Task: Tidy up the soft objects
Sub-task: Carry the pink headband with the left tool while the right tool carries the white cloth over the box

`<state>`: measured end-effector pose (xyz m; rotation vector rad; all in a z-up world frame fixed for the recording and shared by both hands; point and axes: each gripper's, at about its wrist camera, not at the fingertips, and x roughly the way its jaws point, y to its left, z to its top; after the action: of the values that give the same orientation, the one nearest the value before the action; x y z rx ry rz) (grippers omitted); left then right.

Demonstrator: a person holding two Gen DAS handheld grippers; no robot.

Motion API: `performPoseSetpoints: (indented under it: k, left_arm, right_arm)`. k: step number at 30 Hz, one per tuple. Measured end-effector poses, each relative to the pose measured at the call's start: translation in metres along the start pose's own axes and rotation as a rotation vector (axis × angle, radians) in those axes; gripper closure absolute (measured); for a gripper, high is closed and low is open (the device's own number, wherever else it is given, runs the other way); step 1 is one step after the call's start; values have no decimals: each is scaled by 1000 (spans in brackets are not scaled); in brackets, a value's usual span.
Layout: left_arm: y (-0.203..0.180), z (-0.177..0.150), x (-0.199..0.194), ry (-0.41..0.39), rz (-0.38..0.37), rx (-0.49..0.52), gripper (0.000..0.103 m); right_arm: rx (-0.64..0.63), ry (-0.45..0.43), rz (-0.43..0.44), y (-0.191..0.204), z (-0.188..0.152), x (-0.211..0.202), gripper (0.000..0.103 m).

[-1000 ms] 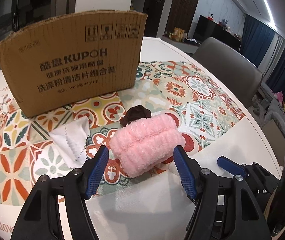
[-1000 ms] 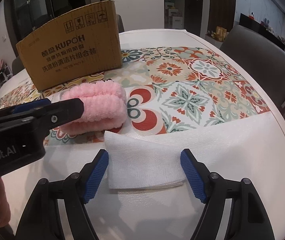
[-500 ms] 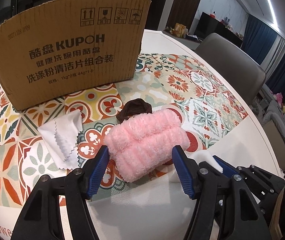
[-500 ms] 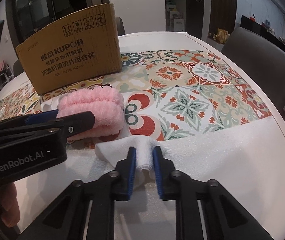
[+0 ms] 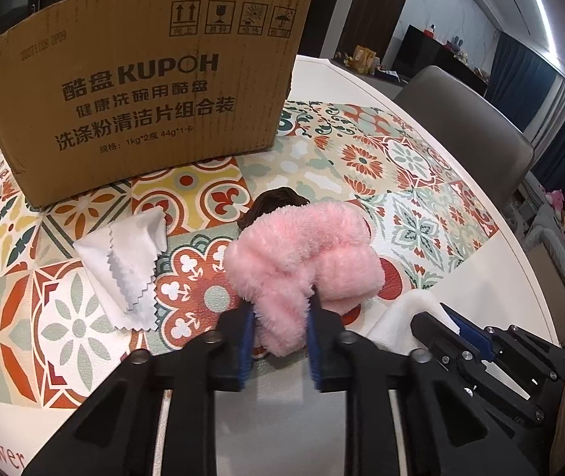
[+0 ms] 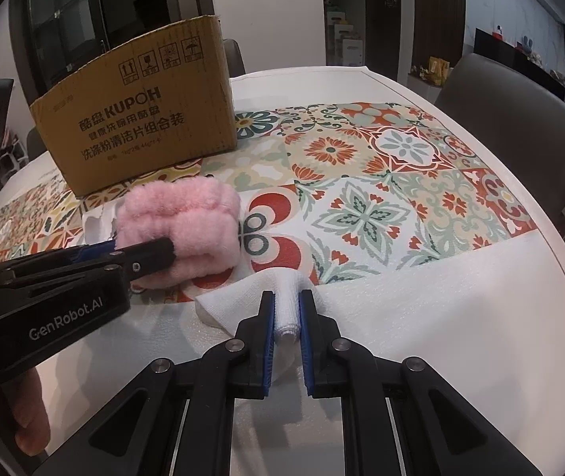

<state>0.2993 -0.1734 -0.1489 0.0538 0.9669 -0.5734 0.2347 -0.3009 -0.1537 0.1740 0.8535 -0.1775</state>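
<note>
A fluffy pink towel (image 5: pixel 302 254) lies folded on the patterned mat, also in the right wrist view (image 6: pixel 187 230). My left gripper (image 5: pixel 280 317) is shut on its near edge; it shows from the side in the right wrist view (image 6: pixel 151 254). A white folded cloth (image 6: pixel 242 297) lies at the mat's front edge. My right gripper (image 6: pixel 286 309) is shut on a pinched fold of it; it also shows in the left wrist view (image 5: pixel 452 325). A brown soft object (image 5: pixel 274 202) sits behind the pink towel. A small white cloth with zigzag edges (image 5: pixel 127 265) lies to the left.
A cardboard box (image 5: pixel 143 99) stands upright at the back of the mat, also in the right wrist view (image 6: pixel 139 123). The round white table (image 6: pixel 480 337) has a grey chair (image 6: pixel 520 135) at its right side. The table edge curves close on the right.
My left gripper has closed on the pink towel's near edge. My right gripper closed on the white cloth half a second ago and still holds it, now slightly bunched up.
</note>
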Motion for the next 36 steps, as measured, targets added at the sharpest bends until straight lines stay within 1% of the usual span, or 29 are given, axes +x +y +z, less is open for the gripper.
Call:
performPoseSetpoints:
  k: [4,12,25,28,36]
  left_arm:
    - [1,-1,-6,-18,-3,-8,84]
    - [-1,4,-30,-68,8,-4,84]
    - [0,2,-78,-139,70,3,84]
    - [-1,1,-92,-166,91,7,84]
    - [3,2,-128,-232,115,-6,84]
  right_arm:
    - [-1,-5,3,1,0,-2,90]
    - [3,-37,3,2,7,-17,90]
    - [-35,-125,6,18,16,-56,90]
    - [-42,-147,10,21,20,-66,90]
    - [-63,-208,12,31,30,-90,90]
